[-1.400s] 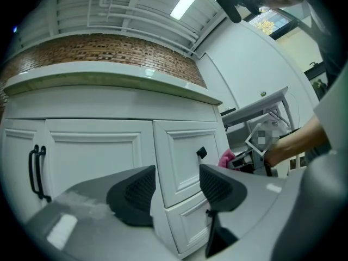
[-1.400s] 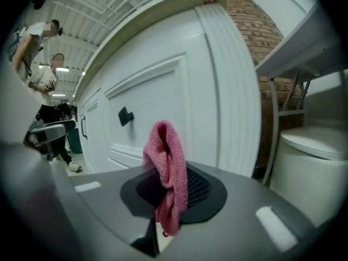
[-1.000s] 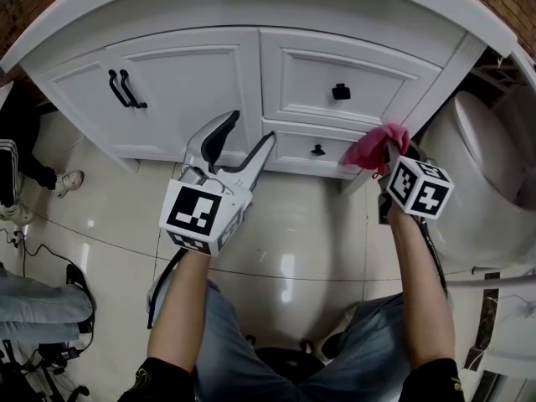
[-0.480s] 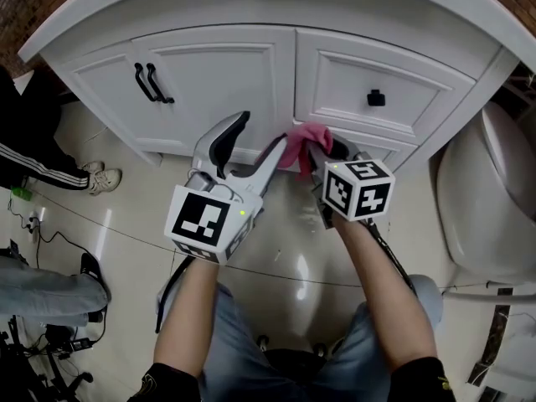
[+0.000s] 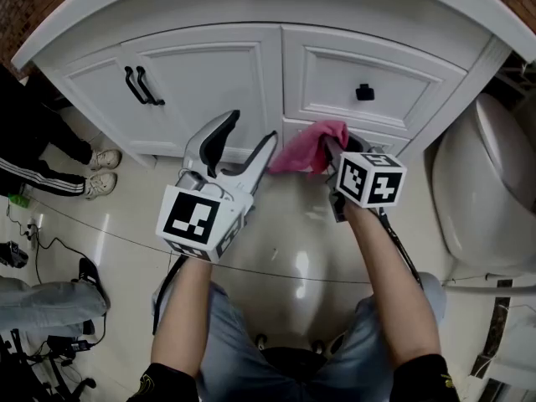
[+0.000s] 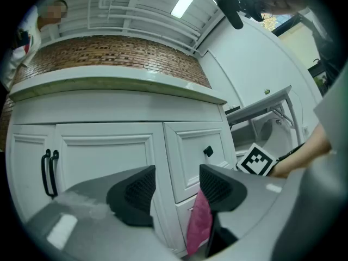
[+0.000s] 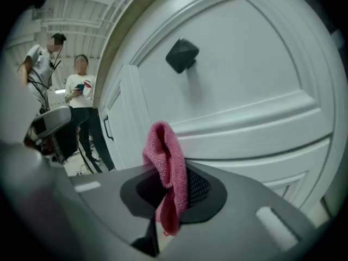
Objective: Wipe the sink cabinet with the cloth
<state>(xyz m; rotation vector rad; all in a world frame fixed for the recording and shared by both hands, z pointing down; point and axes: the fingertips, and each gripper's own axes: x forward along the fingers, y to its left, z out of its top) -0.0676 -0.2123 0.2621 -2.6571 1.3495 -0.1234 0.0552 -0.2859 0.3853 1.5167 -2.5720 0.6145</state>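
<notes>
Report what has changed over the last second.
The right gripper swept the pink cloth leftward along the lower drawer front, from near its right end to its left end, and stayed shut on the cloth throughout. The left gripper stayed open and empty in front of the cabinet door.

Pink cloth, white sink cabinet, black handles.

Grippers: two, the left gripper and the right gripper
Marker cubes: two, one on each gripper
Pink cloth: one
Sink cabinet: one
Black bar handles: two, side by side
Square black knob: one showing
Bystanders: two, in the right gripper view
Sneakers: two, on the floor
</notes>
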